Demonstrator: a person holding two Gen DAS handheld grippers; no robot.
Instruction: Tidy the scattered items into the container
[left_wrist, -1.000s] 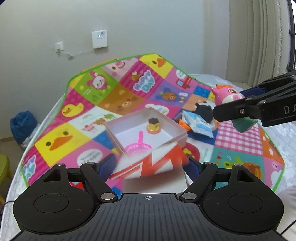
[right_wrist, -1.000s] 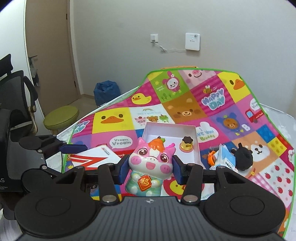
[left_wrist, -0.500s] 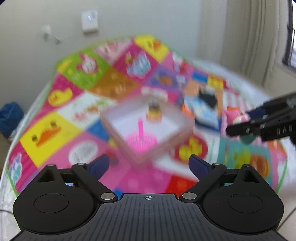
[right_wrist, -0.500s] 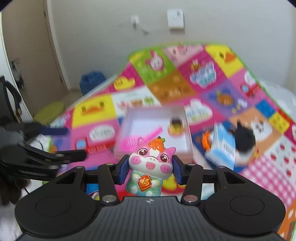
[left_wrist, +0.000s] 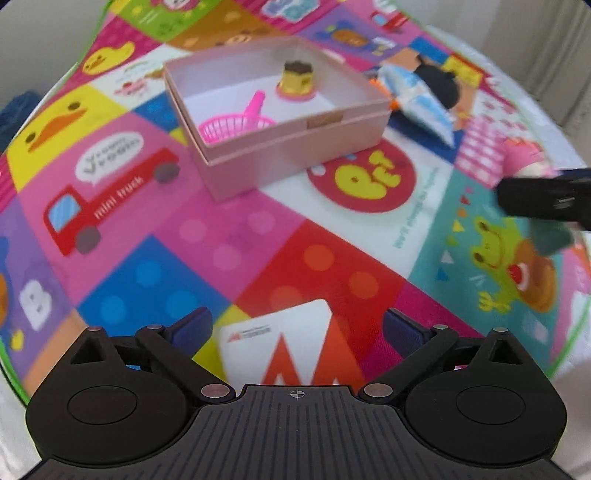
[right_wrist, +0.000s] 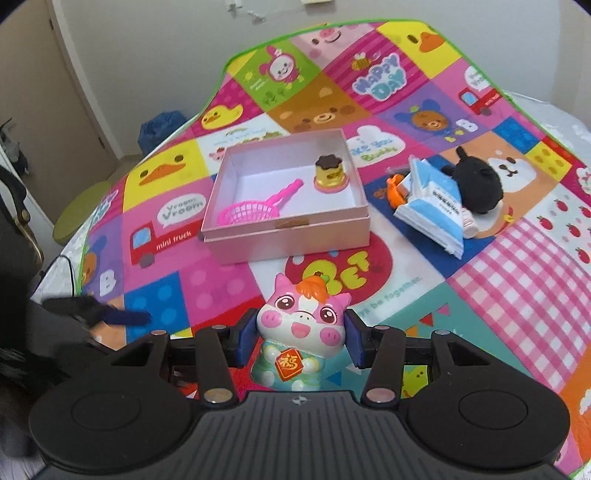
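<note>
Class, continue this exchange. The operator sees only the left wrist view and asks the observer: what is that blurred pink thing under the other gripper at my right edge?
Observer: A pink pig figurine; the right gripper is shut on its head, one pad on each side.
Operator: Is it upright?
Observer: Yes, facing the camera, with a red tag on its belly.
Operator: What is the orange bit by the blue-and-white pack?
Observer: A small orange toy, lying on the mat at the pack's left end.

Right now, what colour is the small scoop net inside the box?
Bright pink scoop net, clearest in the right wrist view.
</note>
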